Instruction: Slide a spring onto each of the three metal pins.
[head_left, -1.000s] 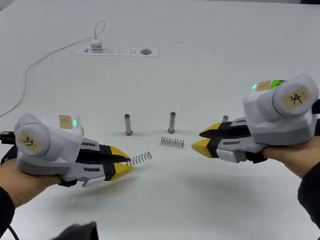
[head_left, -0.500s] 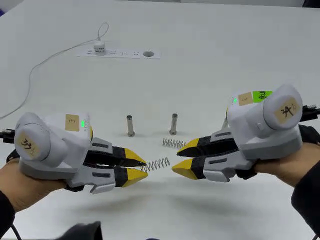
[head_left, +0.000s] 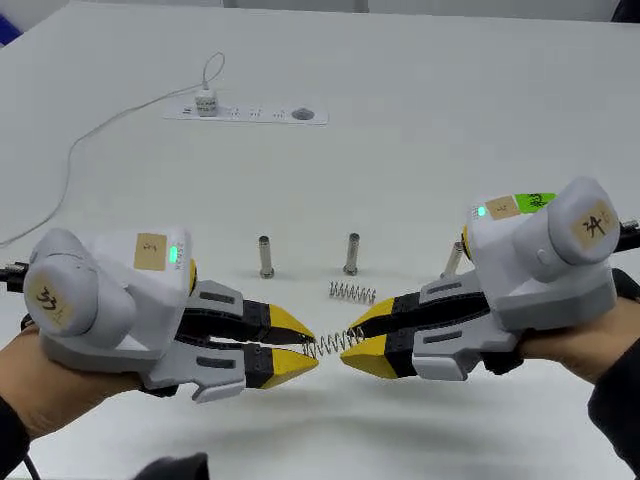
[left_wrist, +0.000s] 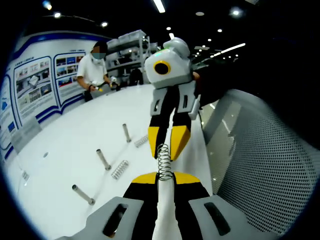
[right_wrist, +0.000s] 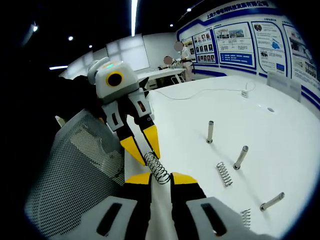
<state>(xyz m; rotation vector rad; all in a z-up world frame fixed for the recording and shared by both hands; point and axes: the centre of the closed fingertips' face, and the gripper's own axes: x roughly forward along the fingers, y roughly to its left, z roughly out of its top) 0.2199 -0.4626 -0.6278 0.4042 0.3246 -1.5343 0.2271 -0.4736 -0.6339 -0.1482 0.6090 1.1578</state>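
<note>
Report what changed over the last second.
Both tools moved inward: the right tool came left to meet the left tool, which keeps gripping the spring; the right's jaws now flank its free end, grip unclear. The pins and a loose spring stayed put.

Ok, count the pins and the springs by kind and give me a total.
Metal pins: 3
Springs: 3, one in the left gripper, two loose on the table
Total: 6
</note>
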